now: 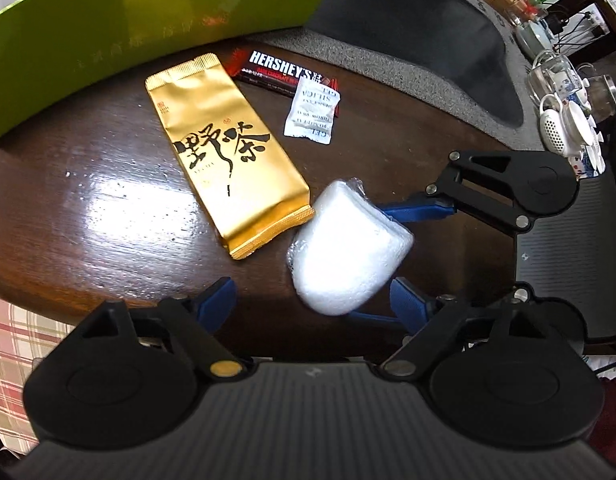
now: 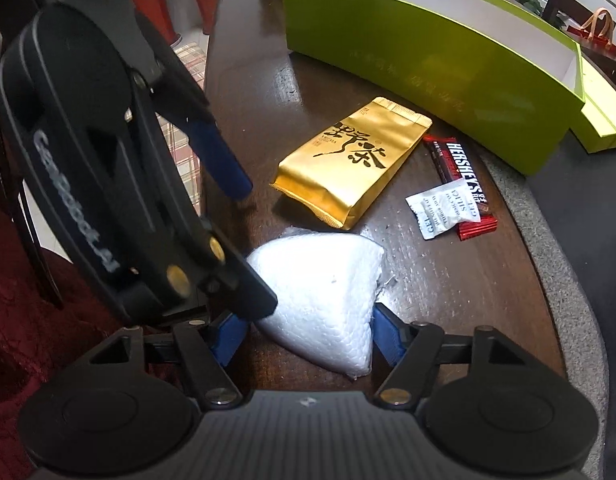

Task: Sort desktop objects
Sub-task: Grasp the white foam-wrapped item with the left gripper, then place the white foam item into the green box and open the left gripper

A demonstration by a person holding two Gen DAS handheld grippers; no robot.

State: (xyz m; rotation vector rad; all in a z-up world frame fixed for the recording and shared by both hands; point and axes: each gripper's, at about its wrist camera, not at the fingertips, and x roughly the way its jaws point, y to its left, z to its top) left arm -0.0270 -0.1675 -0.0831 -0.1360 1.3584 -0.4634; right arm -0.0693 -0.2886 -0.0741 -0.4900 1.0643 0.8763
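Foam block [image 2: 324, 304] lay on the surface [image 2: 448, 280] between my right fingers [image 2: 382, 330], clamped on it; my left fingers [image 1: 221, 300] stood apart. I judged gentle pressure best toward the green box [image 2: 428, 52].

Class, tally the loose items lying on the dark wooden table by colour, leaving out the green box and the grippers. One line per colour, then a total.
Gold: 1, the tea pouch
White: 2, the foam piece between the right gripper fingers, and the small sachet
Black and red: 1, the Hershey's bar
Total: 4
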